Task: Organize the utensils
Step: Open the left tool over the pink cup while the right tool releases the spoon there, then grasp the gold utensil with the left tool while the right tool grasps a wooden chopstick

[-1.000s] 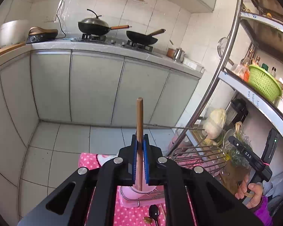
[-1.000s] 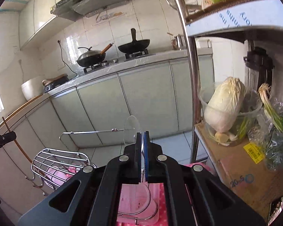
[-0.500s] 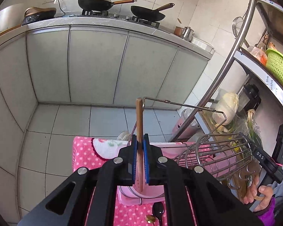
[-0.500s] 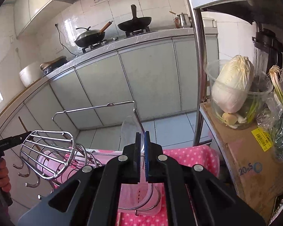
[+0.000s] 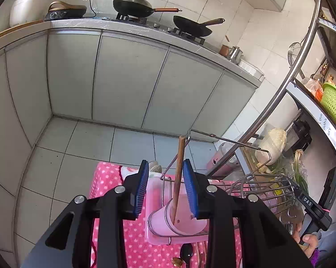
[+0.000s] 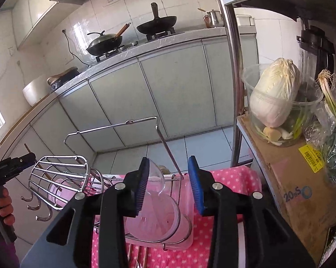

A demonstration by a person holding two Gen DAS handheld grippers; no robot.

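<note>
My left gripper (image 5: 165,187) is open. Between its blue pads a wooden chopstick (image 5: 178,174) stands free, its lower end in a pink cup (image 5: 179,220) of the wire utensil rack (image 5: 214,136). My right gripper (image 6: 169,184) is open too. A clear plastic spoon (image 6: 157,179) leans beside its left pad, with its handle down in another pink cup (image 6: 159,221) of the same rack (image 6: 123,124). A dark spoon (image 5: 186,251) and more chopsticks lie on the pink dotted cloth (image 5: 105,178) below the rack.
A curved wire basket with hooks (image 6: 60,176) sits at the rack's left end. A metal shelf post (image 6: 232,71) and a shelf with a cabbage tub (image 6: 277,102) and cardboard box (image 6: 302,185) stand to the right. Grey cabinets (image 5: 127,76) and tiled floor lie beyond.
Both grippers have opened. The left one let go of the chopstick, which now stands in its pink cup. The right one let go of the clear spoon, now resting in its cup.
</note>
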